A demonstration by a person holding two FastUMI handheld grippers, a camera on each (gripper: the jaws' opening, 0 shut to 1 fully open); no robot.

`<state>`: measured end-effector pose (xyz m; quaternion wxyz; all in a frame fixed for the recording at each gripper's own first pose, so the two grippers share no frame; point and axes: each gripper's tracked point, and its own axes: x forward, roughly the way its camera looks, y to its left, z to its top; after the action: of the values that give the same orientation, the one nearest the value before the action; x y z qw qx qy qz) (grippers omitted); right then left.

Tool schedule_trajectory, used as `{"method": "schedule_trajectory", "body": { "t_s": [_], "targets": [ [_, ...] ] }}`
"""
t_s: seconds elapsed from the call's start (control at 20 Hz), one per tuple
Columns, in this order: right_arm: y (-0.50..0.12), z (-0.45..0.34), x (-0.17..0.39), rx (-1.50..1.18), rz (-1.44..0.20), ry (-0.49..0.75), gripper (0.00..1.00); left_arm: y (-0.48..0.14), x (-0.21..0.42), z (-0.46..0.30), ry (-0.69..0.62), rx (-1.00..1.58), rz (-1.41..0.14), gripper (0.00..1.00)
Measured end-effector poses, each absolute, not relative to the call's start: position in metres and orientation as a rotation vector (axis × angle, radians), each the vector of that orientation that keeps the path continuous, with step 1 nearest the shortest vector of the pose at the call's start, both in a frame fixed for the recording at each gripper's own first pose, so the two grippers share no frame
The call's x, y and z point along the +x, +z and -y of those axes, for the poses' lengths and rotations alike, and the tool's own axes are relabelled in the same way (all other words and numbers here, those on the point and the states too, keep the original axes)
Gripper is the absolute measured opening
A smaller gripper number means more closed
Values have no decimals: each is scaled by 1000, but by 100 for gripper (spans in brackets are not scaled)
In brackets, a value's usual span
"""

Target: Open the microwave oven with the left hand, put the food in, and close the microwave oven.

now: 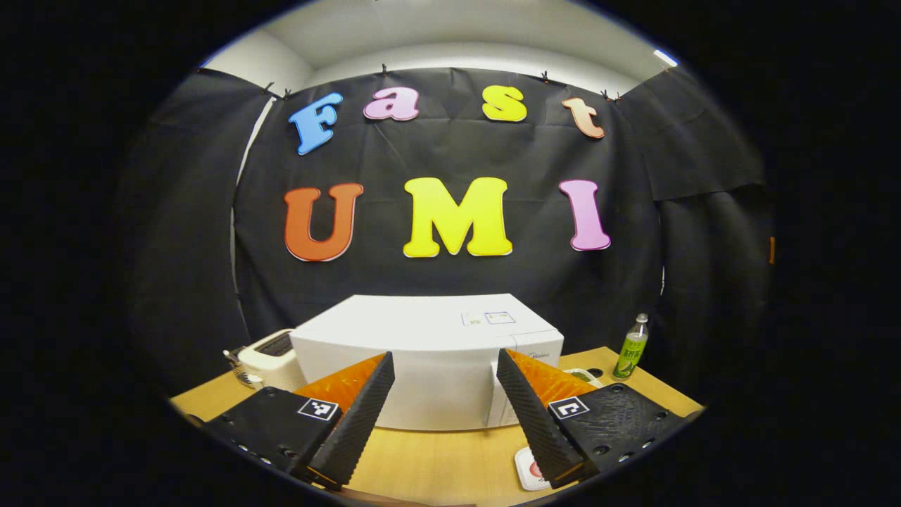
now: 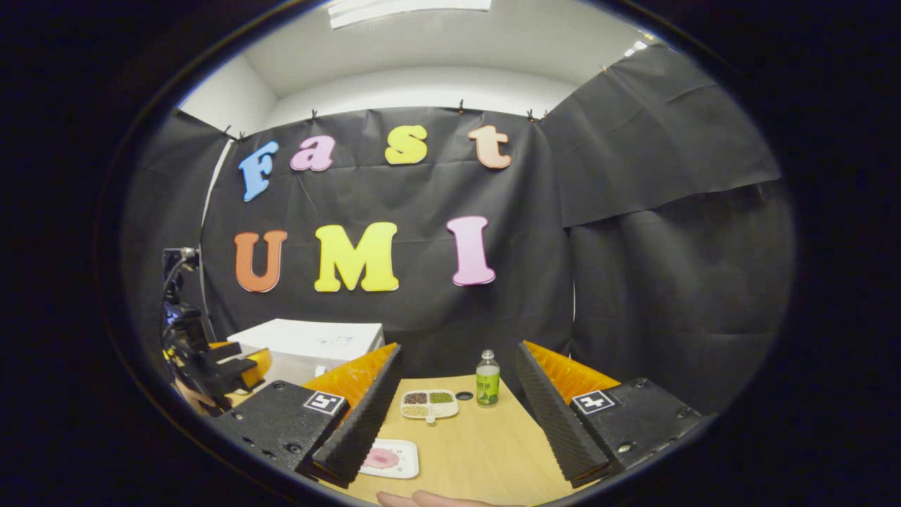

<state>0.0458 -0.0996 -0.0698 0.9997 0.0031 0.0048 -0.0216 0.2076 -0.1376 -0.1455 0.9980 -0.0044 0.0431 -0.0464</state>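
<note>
The white microwave [image 1: 436, 359] stands on the wooden table [image 1: 429, 458] with its door closed. My left gripper [image 1: 444, 354] is open just in front of it, apart from it, with nothing between its fingers. A small white plate with pink food [image 1: 529, 470] lies on the table below the right finger. In the right gripper view the same plate [image 2: 386, 458] lies near the left finger, and my right gripper [image 2: 458, 346] hangs open and empty above the table. The microwave [image 2: 310, 345] is at the left there, with the left gripper [image 2: 211, 366] before it.
A white toaster [image 1: 271, 359] sits left of the microwave. A green bottle [image 2: 486, 380] and a divided tray of grains [image 2: 429, 403] stand at the table's far end. A hand [image 2: 429, 498] shows at the near edge. Black cloth walls close the booth behind.
</note>
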Motion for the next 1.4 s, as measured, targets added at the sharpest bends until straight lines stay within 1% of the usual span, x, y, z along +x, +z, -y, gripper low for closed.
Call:
{"method": "schedule_trajectory", "body": {
  "t_s": [0.1,0.15,0.2,0.25,0.3,0.35,0.4,0.5,0.55,0.6,0.65,0.7,0.75,0.8,0.85,0.9,0.95,1.0,1.15,1.2,1.25,1.3,1.35,1.4],
  "targets": [
    [-70,104,48,8,-1,-42,100,-172,226,151,-110,6,-95,93],
    [-71,106,49,10,1,-41,94,-187,234,162,-130,8,-114,92],
    [-74,107,50,13,0,-38,100,-201,242,172,-152,3,-129,82],
    [-76,107,51,17,-4,-30,100,-212,252,177,-156,7,-146,92],
    [-79,108,52,21,-8,-24,95,-222,261,177,-142,18,-157,92],
    [-78,111,53,17,8,-28,94,-230,268,180,-133,33,-160,91],
    [-76,115,54,7,21,-32,100,-236,276,182,-127,40,-163,90],
    [-77,123,55,-8,43,-44,100,-249,286,189,-122,40,-171,90],
    [-81,124,57,-7,40,-39,94,-254,291,188,-98,38,-172,90],
    [-86,126,58,-3,32,-35,94,-258,296,188,-84,33,-176,89],
    [-91,128,60,0,22,-33,94,-266,302,195,-107,26,-194,89],
    [-95,134,63,4,18,-39,94,-281,303,200,-117,10,-256,86],
    [-97,139,65,6,20,-50,94,-277,303,195,-93,24,-242,81],
    [-100,143,66,7,25,-59,100,-274,302,196,-84,38,-225,73],
    [-102,147,68,6,31,-68,100,-273,304,196,-77,55,-208,70],
    [-105,150,69,4,36,-74,94,-274,306,197,-73,54,-199,71],
    [-107,152,69,5,38,-75,100,-274,307,196,-74,40,-184,70],
    [-111,153,70,9,35,-73,94,-275,308,196,-77,19,-172,71],
    [-120,159,74,27,19,-77,94,-275,306,198,-78,-1,-150,73],
    [-123,161,75,31,12,-78,100,-274,307,198,-75,7,-149,73],
    [-127,162,76,37,1,-74,100,-275,307,199,-77,10,-153,73],
    [-131,161,76,43,-9,-68,100,-277,307,195,-66,33,-160,69],
    [-132,161,76,46,-15,-65,100,-276,306,197,-74,18,-165,51],
    [-133,163,77,46,-16,-67,100,-278,307,203,-87,5,-167,40]
  ]
}}
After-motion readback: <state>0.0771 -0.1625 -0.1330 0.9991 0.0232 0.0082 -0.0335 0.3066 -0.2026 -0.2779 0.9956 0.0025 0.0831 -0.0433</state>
